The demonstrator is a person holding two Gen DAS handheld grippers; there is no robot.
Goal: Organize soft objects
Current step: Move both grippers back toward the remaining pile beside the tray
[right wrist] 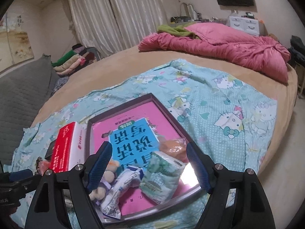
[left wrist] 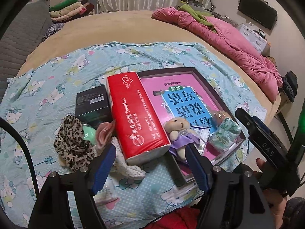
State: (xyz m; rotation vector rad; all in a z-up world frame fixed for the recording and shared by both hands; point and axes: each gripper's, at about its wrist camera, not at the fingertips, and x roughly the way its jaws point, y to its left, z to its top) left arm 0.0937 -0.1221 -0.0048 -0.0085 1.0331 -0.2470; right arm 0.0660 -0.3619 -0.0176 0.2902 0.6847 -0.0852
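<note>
A shallow pink-lined box tray (left wrist: 207, 84) (right wrist: 167, 112) lies on the Hello Kitty blanket. In it lie a small teddy bear in a purple dress (left wrist: 179, 129) (right wrist: 108, 175), a green tissue pack (left wrist: 225, 133) (right wrist: 162, 177), a white-blue sachet (right wrist: 118, 190) and an orange bagged item (right wrist: 173, 148). A red tissue pack (left wrist: 137, 114) (right wrist: 66, 150) leans on the tray's left rim. Left of it lie a leopard scrunchie (left wrist: 72, 143), a pink cloth piece (left wrist: 104, 133) and a white sock (left wrist: 125, 166). My left gripper (left wrist: 148, 160) is open and empty above the red pack's near end. My right gripper (right wrist: 148, 160) is open and empty over the tray's items.
A black box (left wrist: 93, 105) sits behind the scrunchie. A pink quilt (left wrist: 228, 43) (right wrist: 228, 47) lies at the far right of the bed. Folded clothes (left wrist: 70, 9) are stacked at the back left. The right gripper's body (left wrist: 266, 143) shows beside the tray.
</note>
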